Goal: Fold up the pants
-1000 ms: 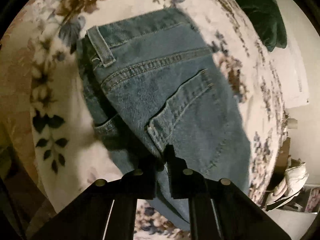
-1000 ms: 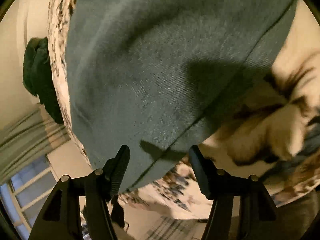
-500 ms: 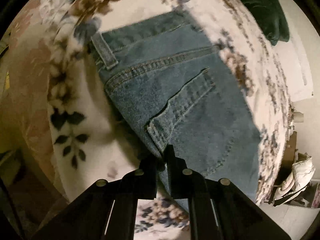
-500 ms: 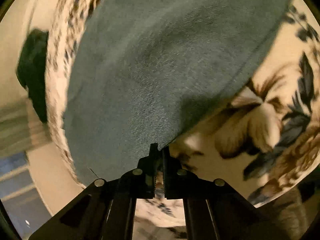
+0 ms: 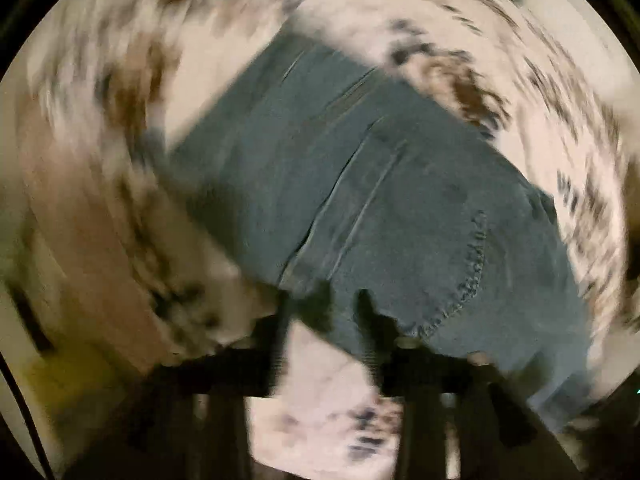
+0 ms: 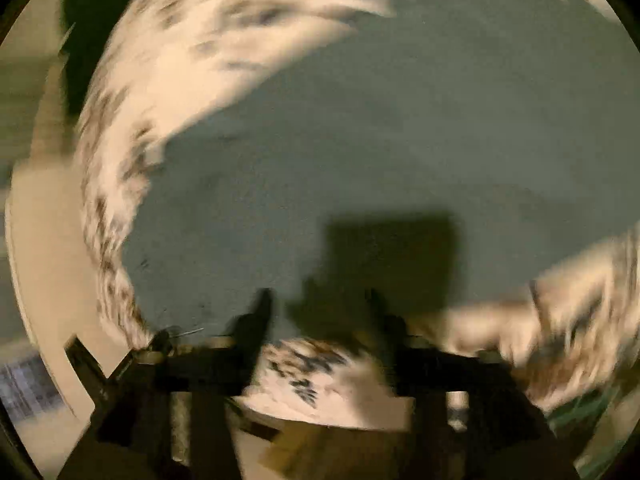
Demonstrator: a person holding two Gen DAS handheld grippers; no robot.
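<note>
Blue denim pants (image 5: 380, 200) lie flat on a floral blanket (image 5: 520, 128), seams and a stitched back pocket showing in the blurred left wrist view. My left gripper (image 5: 340, 304) hovers over the pants' near edge; its jaws are opening and nothing is between them. In the right wrist view a plain stretch of the pants (image 6: 380, 140) fills the middle. My right gripper (image 6: 318, 304) hangs above its near edge, jaws opening with nothing pinched, and its shadow falls on the denim.
The floral blanket (image 6: 180, 60) runs round the pants on all sides. A dark green cloth (image 6: 92, 32) lies beyond the blanket's far edge, with pale floor (image 6: 48, 280) to the left. Both views are smeared by motion.
Both grippers were shut on the pants' edge half a second ago; both have let go, spread their jaws, lifted off the denim and rolled, so both views have turned.
</note>
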